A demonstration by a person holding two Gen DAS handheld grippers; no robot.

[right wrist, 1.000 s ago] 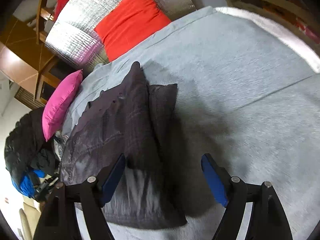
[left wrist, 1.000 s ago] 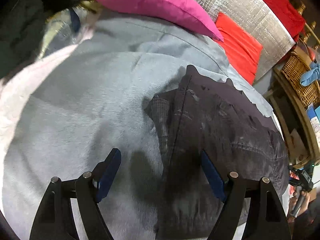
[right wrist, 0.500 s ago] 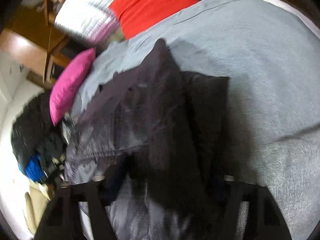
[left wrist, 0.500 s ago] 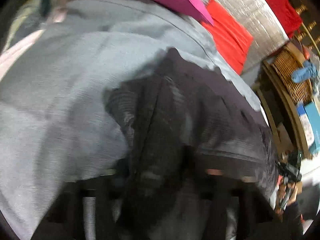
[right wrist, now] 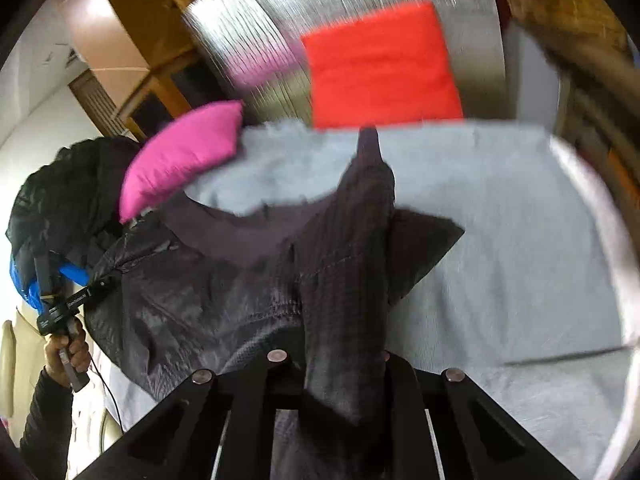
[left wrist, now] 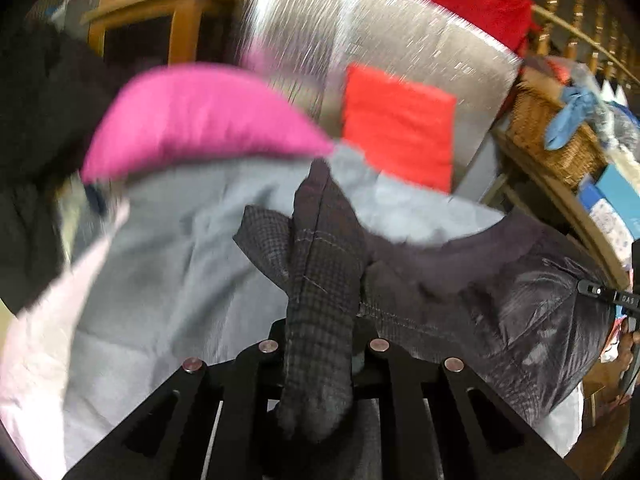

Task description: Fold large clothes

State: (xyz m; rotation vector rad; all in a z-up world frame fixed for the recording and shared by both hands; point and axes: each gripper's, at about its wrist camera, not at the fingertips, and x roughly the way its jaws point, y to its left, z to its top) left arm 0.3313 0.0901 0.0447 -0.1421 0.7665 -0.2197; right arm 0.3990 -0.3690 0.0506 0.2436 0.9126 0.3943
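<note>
So the surface is a bed with a grey bedspread (right wrist: 500, 240), and up at the head there's a magenta pillow (left wrist: 200, 120) next to a red cushion (left wrist: 400, 128) that leans on a shiny silver quilted headboard (left wrist: 400, 48). A wicker basket (left wrist: 552, 140) sits off to the right in the left wrist view, with wooden railings behind it and some wood furniture at the back.

The dark padded jacket (right wrist: 192, 292) is lifted off the bedspread and hangs stretched between the two grippers. The left gripper (left wrist: 320, 344) is clamped on a bunched fold of the jacket, and the right gripper (right wrist: 340, 356) is pinching another fold the same way.

Fingertips on both are buried under the fabric, so you only see the black frames. The background is smeared with motion blur. A dark heap (right wrist: 60, 200) left of the pillow is too murky to name.
</note>
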